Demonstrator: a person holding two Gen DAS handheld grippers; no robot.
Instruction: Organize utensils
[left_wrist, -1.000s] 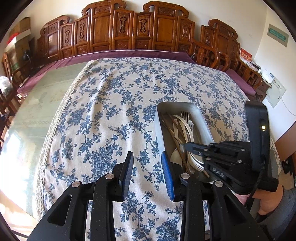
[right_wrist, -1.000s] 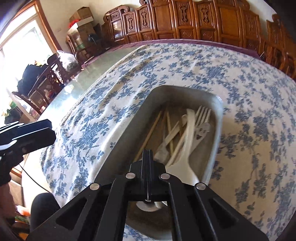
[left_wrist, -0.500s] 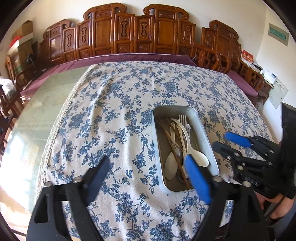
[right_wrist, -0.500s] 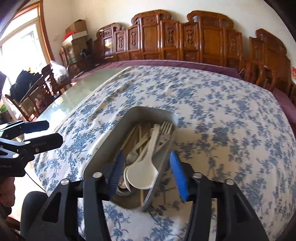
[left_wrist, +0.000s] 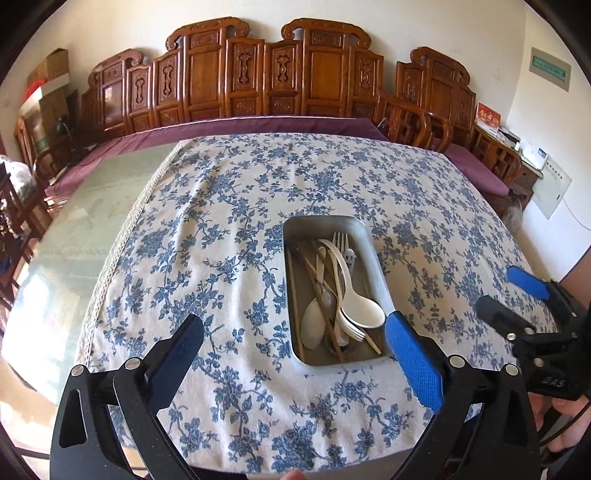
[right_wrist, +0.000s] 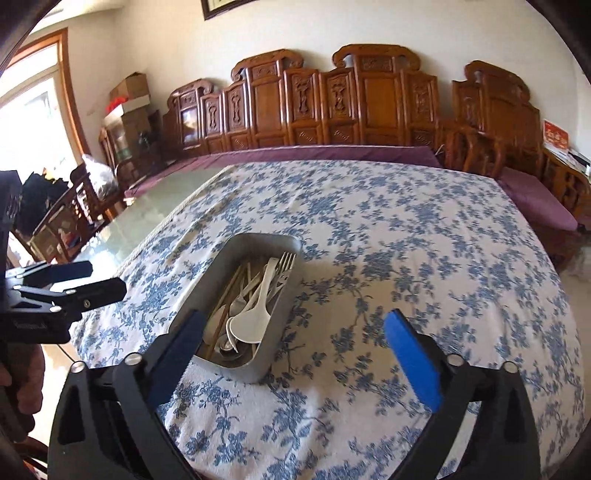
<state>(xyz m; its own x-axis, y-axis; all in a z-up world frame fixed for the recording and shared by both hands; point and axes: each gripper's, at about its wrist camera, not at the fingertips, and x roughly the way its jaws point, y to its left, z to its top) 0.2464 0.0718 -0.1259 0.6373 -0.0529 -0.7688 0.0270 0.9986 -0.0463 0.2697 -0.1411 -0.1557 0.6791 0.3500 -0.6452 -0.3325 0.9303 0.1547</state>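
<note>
metal tray (left_wrist: 376, 266) near tablecloth (left_wrist: 229, 387) edge — grippers opening

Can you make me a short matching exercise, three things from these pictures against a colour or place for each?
Things:
1. large white plastic spoon
2. rectangular metal tray
3. long cushion along the carved wooden bench

Descriptions:
A. purple
B. lies on top of the other utensils
C. sits on the blue floral tablecloth

Pairs: 1-B, 2-C, 3-A

Home dining room: flowered tablecloth (left_wrist: 229, 206) on the tabletop, carved wooden chairs (left_wrist: 325, 74) lined beyond the gripper.
</note>
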